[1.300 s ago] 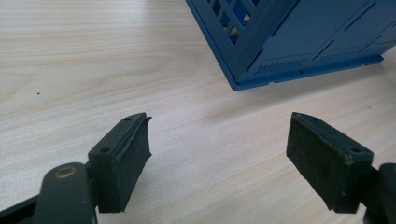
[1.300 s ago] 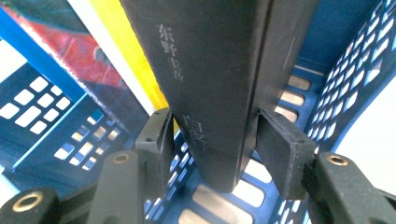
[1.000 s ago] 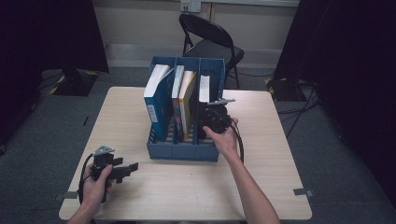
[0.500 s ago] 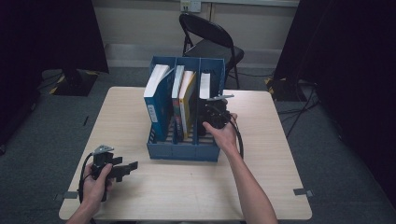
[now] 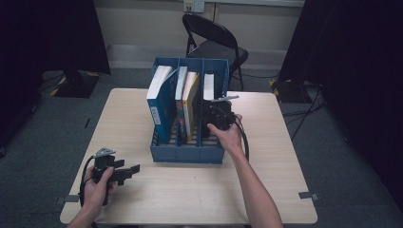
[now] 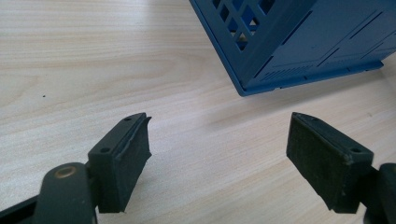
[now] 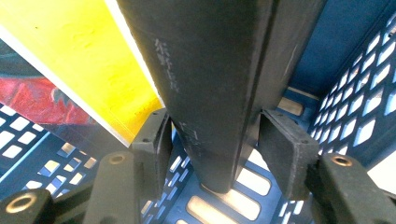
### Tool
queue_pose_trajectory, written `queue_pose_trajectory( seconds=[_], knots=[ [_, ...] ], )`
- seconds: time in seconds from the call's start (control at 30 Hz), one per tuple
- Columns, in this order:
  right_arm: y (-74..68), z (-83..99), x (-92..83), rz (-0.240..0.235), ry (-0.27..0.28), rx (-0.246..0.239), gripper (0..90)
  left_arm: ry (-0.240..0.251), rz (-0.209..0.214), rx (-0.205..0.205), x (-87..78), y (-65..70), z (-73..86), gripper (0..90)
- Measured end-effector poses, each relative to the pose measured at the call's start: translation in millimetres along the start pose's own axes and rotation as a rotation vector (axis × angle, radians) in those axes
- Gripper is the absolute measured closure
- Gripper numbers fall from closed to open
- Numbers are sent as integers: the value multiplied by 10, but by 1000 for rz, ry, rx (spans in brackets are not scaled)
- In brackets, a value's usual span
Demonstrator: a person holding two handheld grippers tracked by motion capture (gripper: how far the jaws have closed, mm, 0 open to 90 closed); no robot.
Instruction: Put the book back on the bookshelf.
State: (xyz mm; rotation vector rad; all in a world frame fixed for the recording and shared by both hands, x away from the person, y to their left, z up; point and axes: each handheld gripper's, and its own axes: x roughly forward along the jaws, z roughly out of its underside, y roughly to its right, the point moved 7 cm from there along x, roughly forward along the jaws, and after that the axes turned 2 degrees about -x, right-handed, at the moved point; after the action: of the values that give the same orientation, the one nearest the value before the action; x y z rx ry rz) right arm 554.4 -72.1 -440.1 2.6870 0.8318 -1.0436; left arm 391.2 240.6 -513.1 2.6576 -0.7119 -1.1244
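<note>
Wood table point(image 5: 199, 190); left gripper point(image 6: 219, 154) jaws open; right gripper point(image 7: 212, 151) jaws clamp black book point(image 7: 215, 79).

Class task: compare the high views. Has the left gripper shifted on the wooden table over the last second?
No. The left gripper lies at the same spot on the pale wooden table, equally far from the blue plastic file rack.

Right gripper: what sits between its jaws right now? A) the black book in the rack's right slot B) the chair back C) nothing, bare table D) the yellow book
A: in the right gripper view the right gripper straddles the black book inside the blue rack; the yellow book leans beside it.
</note>
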Motion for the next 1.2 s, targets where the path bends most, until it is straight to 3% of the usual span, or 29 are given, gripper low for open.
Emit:
queue_pose_trajectory(
  seconds=[0.1,0.4,0.47,0.53,0.57,0.73,0.8,0.87,1.2],
  knots=[
    [-4,20,-49,-45,21,23,395,1,-3,1,-13,-6,4,211],
    [-16,71,-420,-66,104,28,261,10,-7,22,-38,17,7,210],
    [0,102,-503,-90,119,55,252,13,-10,32,-44,22,7,208],
    [37,117,-606,-54,162,56,229,8,-13,32,-37,11,11,206],
    [45,125,-649,-65,174,65,222,2,-12,33,-37,6,16,206],
    [114,176,-860,-36,198,67,180,25,1,53,-53,31,5,202],
    [151,204,-959,-1,230,57,171,23,-3,56,-55,25,6,201],
    [169,263,-1026,-25,221,75,139,20,-8,55,-57,16,10,201],
    [303,736,-1331,16,152,106,138,21,-19,61,-77,-11,30,207]
  ],
)
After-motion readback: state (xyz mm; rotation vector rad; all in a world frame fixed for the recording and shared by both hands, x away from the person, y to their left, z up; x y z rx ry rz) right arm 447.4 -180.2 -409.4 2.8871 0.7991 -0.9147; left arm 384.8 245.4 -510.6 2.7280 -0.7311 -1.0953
